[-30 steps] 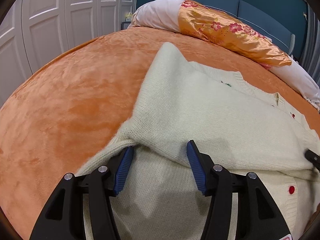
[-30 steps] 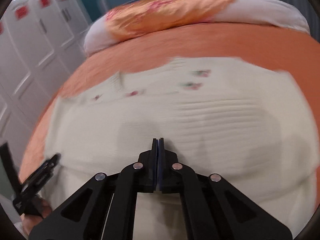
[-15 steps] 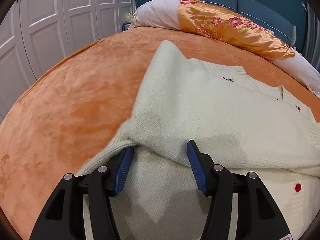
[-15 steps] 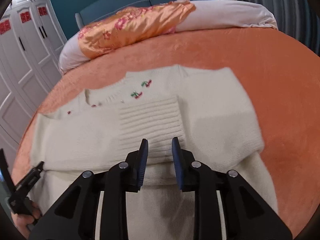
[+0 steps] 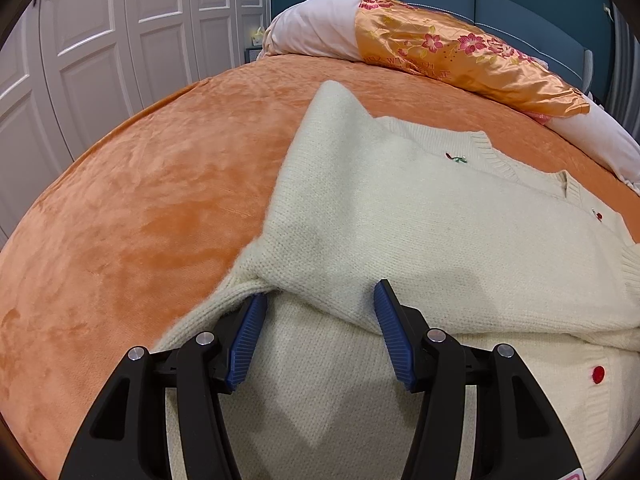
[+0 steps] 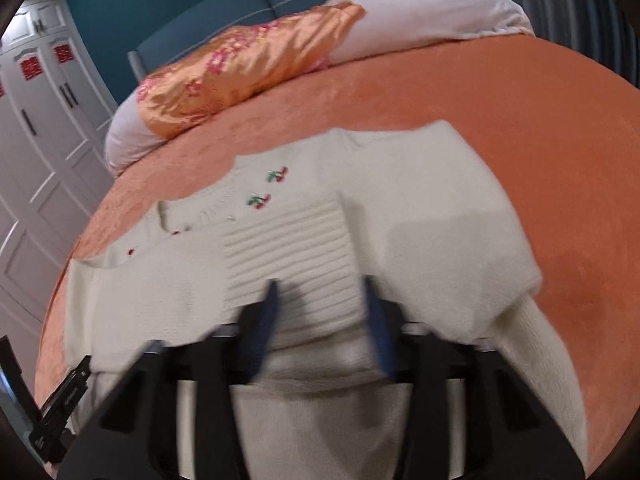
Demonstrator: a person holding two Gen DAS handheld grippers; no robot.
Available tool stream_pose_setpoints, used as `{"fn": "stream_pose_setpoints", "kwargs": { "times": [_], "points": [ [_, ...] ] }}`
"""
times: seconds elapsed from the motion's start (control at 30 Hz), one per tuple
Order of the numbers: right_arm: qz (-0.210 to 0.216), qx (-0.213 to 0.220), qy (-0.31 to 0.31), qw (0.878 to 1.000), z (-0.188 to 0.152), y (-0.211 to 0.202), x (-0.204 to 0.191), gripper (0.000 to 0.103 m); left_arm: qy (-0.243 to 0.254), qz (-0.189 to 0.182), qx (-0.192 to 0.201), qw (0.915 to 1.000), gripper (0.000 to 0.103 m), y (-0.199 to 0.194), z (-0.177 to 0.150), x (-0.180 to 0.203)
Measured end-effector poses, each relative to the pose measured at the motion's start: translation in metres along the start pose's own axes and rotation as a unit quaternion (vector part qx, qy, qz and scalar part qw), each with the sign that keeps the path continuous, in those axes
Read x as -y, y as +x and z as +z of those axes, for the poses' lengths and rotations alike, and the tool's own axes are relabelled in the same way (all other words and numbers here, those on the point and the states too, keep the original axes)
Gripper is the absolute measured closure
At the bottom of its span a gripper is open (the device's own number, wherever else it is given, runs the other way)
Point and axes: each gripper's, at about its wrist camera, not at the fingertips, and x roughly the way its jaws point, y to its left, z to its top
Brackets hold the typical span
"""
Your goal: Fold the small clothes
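A cream knit cardigan (image 5: 420, 216) with red buttons and cherry embroidery lies flat on the orange bedspread (image 5: 140, 200); both sleeves are folded across its front. My left gripper (image 5: 318, 300) is open and empty, hovering just above the folded left sleeve near the hem. In the right wrist view the cardigan (image 6: 420, 216) shows its ribbed cuff (image 6: 288, 256) lying across the chest. My right gripper (image 6: 320, 292) is open and empty, just over that cuff; this view is motion-blurred. The left gripper (image 6: 60, 404) shows at the lower left edge.
Pillows, one in orange floral satin (image 5: 460, 56), line the head of the bed against a blue headboard (image 5: 500, 4). White wardrobe doors (image 5: 100, 40) stand beyond the bed's left edge. Bare bedspread surrounds the cardigan on the left and right (image 6: 560, 160).
My right gripper was shut a second ago and has opened wide, letting the right sleeve lie across the chest. My left gripper has stayed open and nearly still.
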Motion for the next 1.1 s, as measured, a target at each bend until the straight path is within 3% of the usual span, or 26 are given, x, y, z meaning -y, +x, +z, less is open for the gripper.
{"fn": "stream_pose_setpoints", "kwargs": {
  "times": [0.07,0.3,0.47,0.53,0.63,0.77,0.9,1.1],
  "points": [
    [0.003,0.026,0.012,1.0,0.0,-0.009,0.004,0.094,0.0,0.0,0.0,1.0,0.049,0.0,0.0,0.0],
    [-0.033,-0.016,0.011,0.999,-0.006,0.014,0.008,0.094,0.0,0.001,0.0,1.0,0.049,0.001,0.0,0.0],
    [0.007,-0.025,0.045,0.999,-0.004,0.015,0.025,0.093,0.0,0.001,0.001,1.0,0.049,0.001,-0.001,0.001],
    [0.006,-0.005,0.049,0.999,-0.007,0.005,0.027,0.092,0.0,0.002,0.001,1.0,0.049,0.001,-0.001,0.001],
    [-0.034,0.042,0.022,0.998,-0.015,-0.016,0.012,0.086,0.0,0.002,0.001,1.0,0.049,0.001,-0.001,0.001],
    [-0.041,0.057,-0.021,0.997,-0.018,-0.02,-0.005,0.086,0.004,0.006,0.002,1.0,0.048,0.002,-0.001,0.001],
    [-0.057,0.01,-0.024,0.998,-0.017,0.002,-0.005,0.085,0.006,0.011,0.003,0.9999,0.048,0.004,-0.002,0.002],
    [-0.067,-0.001,-0.028,0.997,-0.017,0.01,-0.006,0.084,0.011,0.017,0.005,0.9998,0.048,0.005,-0.001,0.003]
  ]
}}
